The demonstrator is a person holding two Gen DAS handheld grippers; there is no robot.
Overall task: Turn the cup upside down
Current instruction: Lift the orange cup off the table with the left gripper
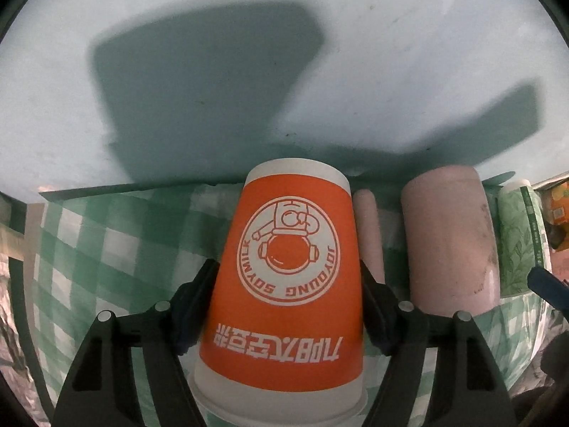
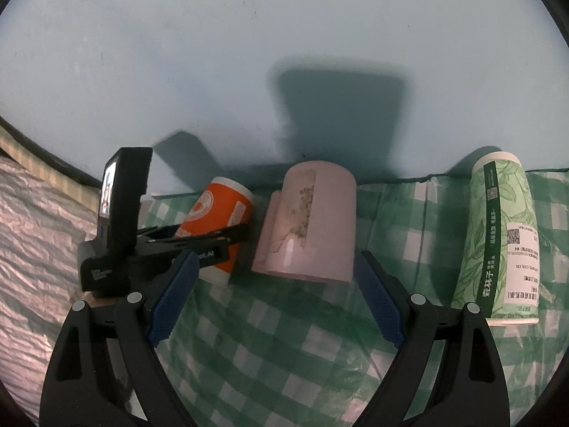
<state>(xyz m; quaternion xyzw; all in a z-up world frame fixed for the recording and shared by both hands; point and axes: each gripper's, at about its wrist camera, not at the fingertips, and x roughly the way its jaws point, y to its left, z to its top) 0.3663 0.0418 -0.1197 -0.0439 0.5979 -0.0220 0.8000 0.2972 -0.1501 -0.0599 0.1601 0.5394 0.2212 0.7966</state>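
Left gripper (image 1: pixel 288 306) clamps inverted orange paper cup (image 1: pixel 284 274) | right gripper (image 2: pixel 277 306) wide, empty

Pale blue wall (image 2: pixel 249 53) behind green checked tablecloth (image 2: pixel 277 338).

The orange paper cup (image 1: pixel 284 277) is upside down, wide white-rimmed mouth at the bottom and narrower base on top, its round white soymilk logo and the line of white characters below it both reading inverted. It's pinched at its two sides between the fingers of the left hand-held gripper (image 1: pixel 290 302), and from the right wrist view it leans with its base tipped away toward the pale wall. Its rim is right down at the green-and-white checked cloth (image 1: pixel 106 249), though whether it touches is hard to tell.
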